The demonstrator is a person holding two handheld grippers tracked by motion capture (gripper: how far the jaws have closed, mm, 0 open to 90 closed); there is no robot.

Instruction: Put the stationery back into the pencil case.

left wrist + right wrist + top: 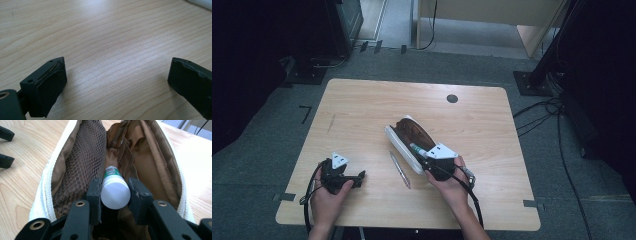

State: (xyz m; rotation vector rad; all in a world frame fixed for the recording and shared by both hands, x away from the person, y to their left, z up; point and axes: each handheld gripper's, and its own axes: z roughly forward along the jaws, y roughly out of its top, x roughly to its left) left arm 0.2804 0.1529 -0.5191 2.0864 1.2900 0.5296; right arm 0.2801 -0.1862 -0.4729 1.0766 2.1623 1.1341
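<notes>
A white pencil case [398, 141] with a brown lining lies unzipped in the middle of the wooden table [362, 105]. My right gripper [422, 156] is at its near end, shut on a white-capped tube with a green label [416, 148]. In the right gripper view the tube [115, 192] sits between the pads [95, 192], pointing into the case's opening [140, 162] beside a mesh pocket [82, 162]. My left gripper [359, 177] rests low at the table's front left, open, with bare wood between its jaws [117, 75].
A slim pen [400, 170] lies on the table between the two grippers, just left of the case. A dark round cable hole [452, 98] is at the table's far right. Cables and dark stands surround the table on the floor.
</notes>
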